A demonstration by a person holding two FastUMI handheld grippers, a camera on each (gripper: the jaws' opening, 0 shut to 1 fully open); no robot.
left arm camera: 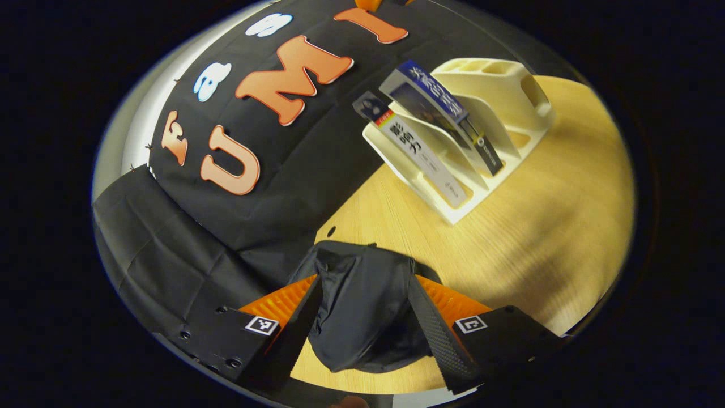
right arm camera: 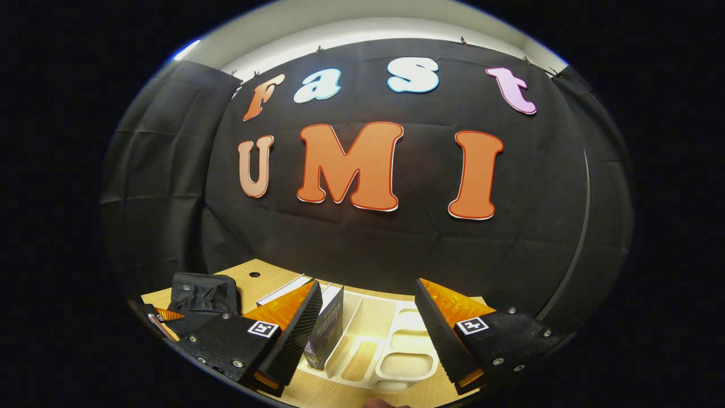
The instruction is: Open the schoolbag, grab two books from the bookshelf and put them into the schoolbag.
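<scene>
In the left gripper view, the left gripper [left arm camera: 365, 317] has its two black-padded, orange-backed fingers [left arm camera: 436, 334] set apart, one on each side of a soft black fabric schoolbag [left arm camera: 362, 306]. The pictures do not settle whether both pads press the fabric. The schoolbag lies on a light wooden table [left arm camera: 555, 226]. Farther along the table stands a cream plastic bookshelf with slanted dividers [left arm camera: 510, 96], holding a white-spined book [left arm camera: 422, 156] and a dark blue-covered book [left arm camera: 439, 99], both leaning.

In the right gripper view, the right gripper [right arm camera: 368, 334] is spread wide and grips nothing. It hovers just above the bookshelf [right arm camera: 391, 340], with the dark book [right arm camera: 328, 328] beside its left finger [right arm camera: 294, 334]. The schoolbag [right arm camera: 201, 292] sits at the far left on the table [right arm camera: 255, 283], with the left gripper [right arm camera: 164, 317] touching it.
</scene>
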